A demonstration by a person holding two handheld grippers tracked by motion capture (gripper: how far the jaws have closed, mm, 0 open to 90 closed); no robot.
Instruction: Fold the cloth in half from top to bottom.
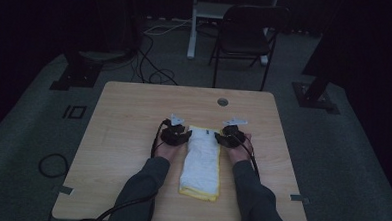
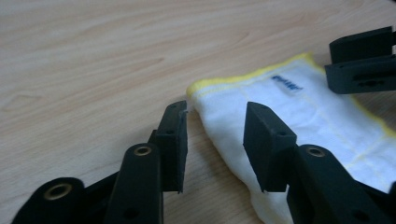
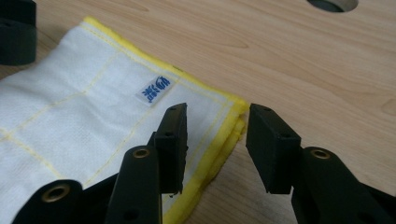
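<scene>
Cloth (image 1: 201,162) lies folded lengthwise at table (image 1: 122,137) middle | left gripper (image 2: 215,140) spread at its far left corner | right gripper (image 3: 215,140) spread astride far right corner | I judge both are placed for one fold.

Cloth (image 1: 201,158) lies mid-table (image 1: 133,118) — left tongs (image 1: 182,135) and right tongs (image 1: 222,137) flanking it.

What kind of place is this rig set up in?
Probably a lab or recording studio, not a home: a bare wooden table on grey carpet, dark curtains around, a folding chair behind, loose cables on the floor. A folded white cloth lies on the table.
</scene>
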